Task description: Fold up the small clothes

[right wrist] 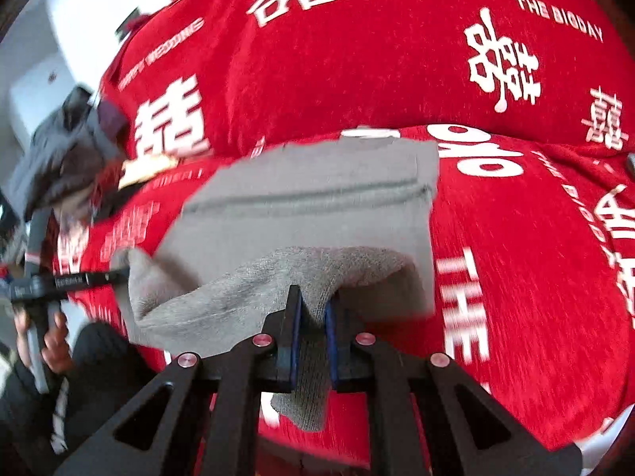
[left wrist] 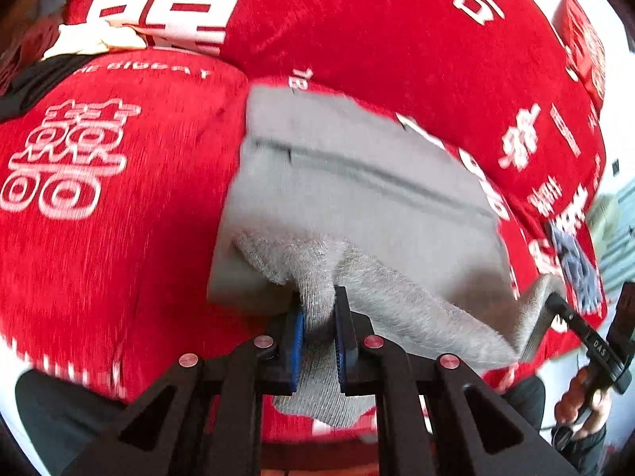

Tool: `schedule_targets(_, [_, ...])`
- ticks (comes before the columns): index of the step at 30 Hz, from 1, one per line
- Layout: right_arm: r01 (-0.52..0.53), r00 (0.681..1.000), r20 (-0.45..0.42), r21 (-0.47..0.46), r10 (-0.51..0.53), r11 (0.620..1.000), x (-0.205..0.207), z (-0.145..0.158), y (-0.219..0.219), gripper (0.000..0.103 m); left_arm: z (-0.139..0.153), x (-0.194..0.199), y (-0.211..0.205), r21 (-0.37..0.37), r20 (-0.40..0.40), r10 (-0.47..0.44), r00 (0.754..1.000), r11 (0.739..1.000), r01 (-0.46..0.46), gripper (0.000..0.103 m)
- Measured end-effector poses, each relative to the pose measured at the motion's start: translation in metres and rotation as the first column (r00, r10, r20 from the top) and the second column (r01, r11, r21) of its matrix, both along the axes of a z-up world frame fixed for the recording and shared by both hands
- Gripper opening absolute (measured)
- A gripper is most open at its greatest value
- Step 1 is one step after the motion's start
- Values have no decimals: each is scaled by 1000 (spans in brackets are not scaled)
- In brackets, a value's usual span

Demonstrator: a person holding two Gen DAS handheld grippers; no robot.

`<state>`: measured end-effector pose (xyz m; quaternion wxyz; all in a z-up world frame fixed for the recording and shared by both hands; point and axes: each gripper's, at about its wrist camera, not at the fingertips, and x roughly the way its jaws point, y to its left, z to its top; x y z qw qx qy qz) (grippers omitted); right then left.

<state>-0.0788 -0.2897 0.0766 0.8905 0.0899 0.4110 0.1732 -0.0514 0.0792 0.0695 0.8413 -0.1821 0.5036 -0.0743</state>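
A small grey garment [left wrist: 357, 182] with a stitched seam lies on the red sofa cover [left wrist: 99, 238]. Its near hem, fuzzy inside out, is lifted and folded up. My left gripper [left wrist: 319, 313] is shut on the left part of that hem. My right gripper [right wrist: 313, 309] is shut on the right part of the hem of the garment [right wrist: 309, 214]. Each gripper shows in the other's view, the right one [left wrist: 555, 301] at the far right, the left one [right wrist: 119, 275] at the far left.
The sofa's red back cushions [right wrist: 357, 59] with white characters rise behind the garment. A cream cloth [left wrist: 95, 39] and dark clothes [left wrist: 35, 79] lie at the back left. A grey-dark garment pile [right wrist: 59, 158] sits past the sofa's left end.
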Motion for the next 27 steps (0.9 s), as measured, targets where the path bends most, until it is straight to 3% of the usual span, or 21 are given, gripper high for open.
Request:
schedule_targets(5, [40,996,-83,-4,-40,999,39,-32,12,12,-45,22,9,-12,-116,33,993,999,-34,16])
schedule_targets(8, [53,990,-128,-6,-53,999,40,-51,12,19,-47,9,13,-60,-80,31,996,998,-36,22])
schedule_targets(9, [52,990,-134,5,-51,999,38,-53,11,29,-48,3,17,-84,-89,22,996,996,-30,28])
schedule_targets(10, [46,989,-139,27,-41,999,32,-54,9,37,-48,-5,21,-120,-91,14,996,992,-25,46])
schedule_targets(11, [43,990,-134,34,-39,998,29,-53,7,54,-46,-12,23,-148,-82,17,996,989,-29,70])
schedule_targets(12, [44,993,-112,36,-40,998,22,-52,5,65,-43,-21,26,-154,-67,40,997,987,-50,79])
schedule_targets(13, [49,996,-80,33,-46,998,14,-49,3,68,-40,-28,28,-143,-52,67,996,987,-74,87])
schedule_targets(18, [46,996,-76,64,-41,997,4,-46,-5,68,-42,-39,16,-141,-55,63,997,987,-70,87])
schedule_targets(25, [-3,997,-74,64,7,998,20,-39,5,68,-47,-33,-7,-51,-63,28,998,998,-31,85])
schedule_targets(27, [-34,994,-98,60,40,998,27,-45,12,68,-54,-28,-16,-25,-74,4,997,1000,-6,69])
